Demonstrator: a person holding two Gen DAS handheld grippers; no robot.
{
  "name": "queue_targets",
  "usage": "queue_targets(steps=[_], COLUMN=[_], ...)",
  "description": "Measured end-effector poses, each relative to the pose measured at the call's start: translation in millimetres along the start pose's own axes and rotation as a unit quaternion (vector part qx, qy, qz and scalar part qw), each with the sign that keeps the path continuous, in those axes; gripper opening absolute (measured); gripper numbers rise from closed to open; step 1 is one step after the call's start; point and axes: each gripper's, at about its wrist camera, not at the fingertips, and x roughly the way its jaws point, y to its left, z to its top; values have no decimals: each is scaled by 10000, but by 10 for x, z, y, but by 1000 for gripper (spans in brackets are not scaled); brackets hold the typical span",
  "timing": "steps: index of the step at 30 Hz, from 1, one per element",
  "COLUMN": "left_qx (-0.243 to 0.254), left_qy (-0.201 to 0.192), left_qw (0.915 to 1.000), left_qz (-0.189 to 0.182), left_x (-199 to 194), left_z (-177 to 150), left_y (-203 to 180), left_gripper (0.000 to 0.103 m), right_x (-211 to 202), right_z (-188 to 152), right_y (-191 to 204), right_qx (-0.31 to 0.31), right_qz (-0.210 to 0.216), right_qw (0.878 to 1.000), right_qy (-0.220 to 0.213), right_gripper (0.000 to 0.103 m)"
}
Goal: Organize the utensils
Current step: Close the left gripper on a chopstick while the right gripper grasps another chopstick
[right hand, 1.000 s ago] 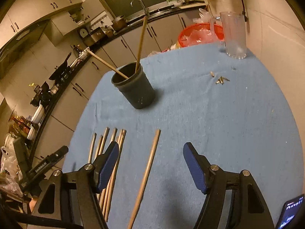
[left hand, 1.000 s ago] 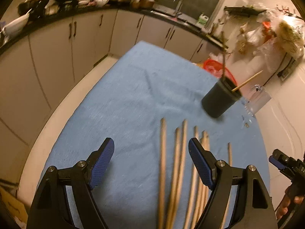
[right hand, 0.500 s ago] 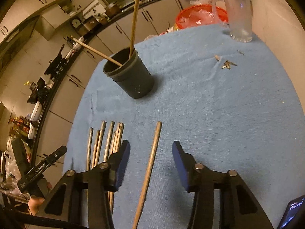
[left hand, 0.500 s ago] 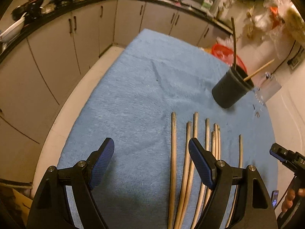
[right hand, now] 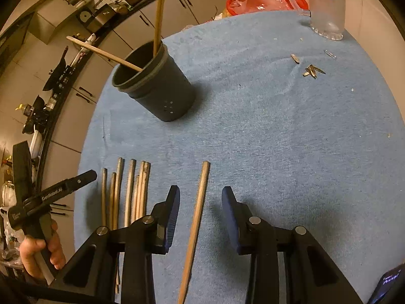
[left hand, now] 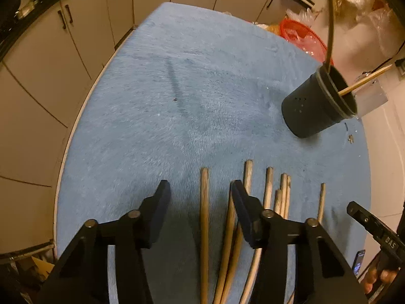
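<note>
Several wooden chopsticks (left hand: 268,192) lie side by side on the blue cloth (left hand: 177,101); they also show in the right wrist view (right hand: 131,190). A dark utensil cup (left hand: 316,106) stands further back with two sticks in it; it also shows in the right wrist view (right hand: 157,88). My left gripper (left hand: 200,202) is open, its jaws either side of the leftmost chopstick (left hand: 204,215). My right gripper (right hand: 201,202) is open, its jaws either side of a single chopstick (right hand: 197,217) that lies apart on the right.
A clear glass jug (right hand: 326,7) and a red basket (right hand: 265,0) stand at the far edge. Small metal bits (right hand: 312,71) lie on the cloth. Cabinets (left hand: 50,50) run along the left. A phone (left hand: 358,263) lies at the near right.
Both grippers have moved down toward the chopsticks and their jaws have narrowed. The left gripper shifted so a chopstick lies between its fingers.
</note>
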Motion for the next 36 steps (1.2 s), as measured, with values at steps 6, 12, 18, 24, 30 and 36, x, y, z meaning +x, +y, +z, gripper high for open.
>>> queue_targets(steps=[6,12,18,24,30,36], left_qx=[137,108,121,210,284,198], left_qy=[247,281,300,371,214,-338], left_qw=[9996,9995,9995,9990,9993,9990], left_qz=[85,33,16,94,96,-218], left_x=[203,236,266,284,265,-126], left_z=[54,75,97,161,170,97], left_y=[-35,26,8,-24,-74,-1], left_gripper=[13,7,7,7,7,7], right_x=[181,367,587,632,524,98], right_z=[115,227,287,327,307,220], right_y=[-55,61,151,242,160,242], right_qx=[211,80,-81,-316,-289,-561], right_qz=[-84,-204,-696,-1063,-712,-387], right_qw=[9994,9989,9959,9921,9960,9977], right_qy=[263,417,569,584,453,-33], right_gripper=[37,34,25,12,8,8])
